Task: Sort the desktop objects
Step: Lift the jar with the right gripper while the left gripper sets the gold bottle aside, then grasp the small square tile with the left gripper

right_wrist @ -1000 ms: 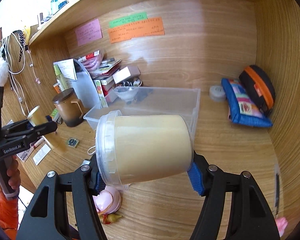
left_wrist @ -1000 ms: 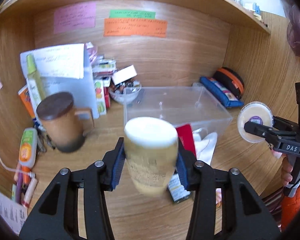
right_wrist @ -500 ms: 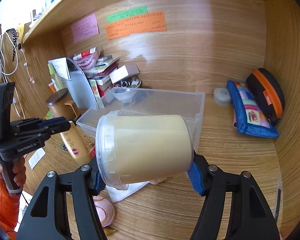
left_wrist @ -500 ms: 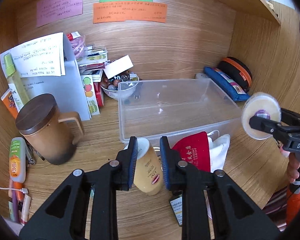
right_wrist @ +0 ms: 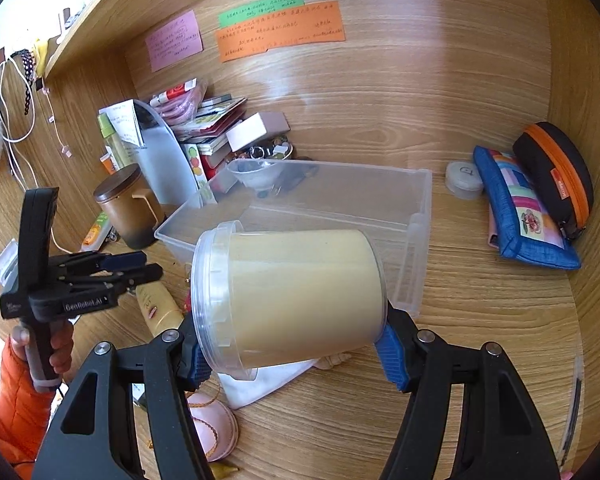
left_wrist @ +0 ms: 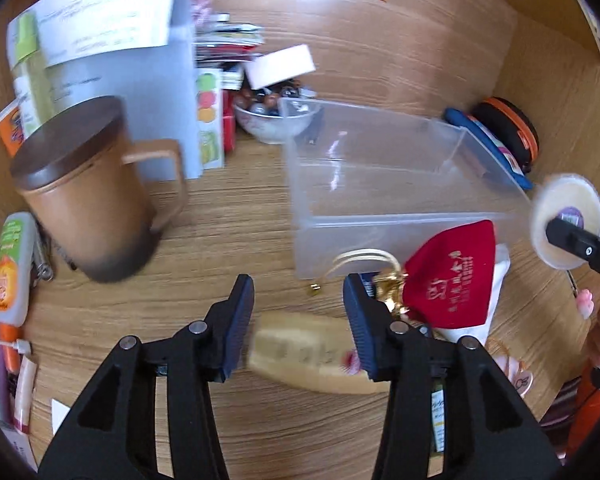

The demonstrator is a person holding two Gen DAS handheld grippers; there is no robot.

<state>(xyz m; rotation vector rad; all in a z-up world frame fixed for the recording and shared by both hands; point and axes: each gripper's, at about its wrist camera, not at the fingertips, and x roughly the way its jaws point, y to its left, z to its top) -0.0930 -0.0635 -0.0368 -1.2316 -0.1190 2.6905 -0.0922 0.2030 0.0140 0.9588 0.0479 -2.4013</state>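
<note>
My left gripper is open, just above a beige lotion bottle that lies on its side on the desk, free of the fingers; it also shows in the right wrist view. My right gripper is shut on a clear plastic jar of pale yellow content, held tilted above the desk in front of an empty clear plastic bin. The bin also shows in the left wrist view, with the jar to its right.
A brown lidded mug stands left. A red pouch and white cloth lie before the bin. A bowl of small items, papers and books are at the back. A blue pouch and black-orange case lie right.
My left gripper lowered the lotion bottle to the desk, opened and let it go; the bottle now lies on its side. My right gripper keeps holding the jar, nearly still.
</note>
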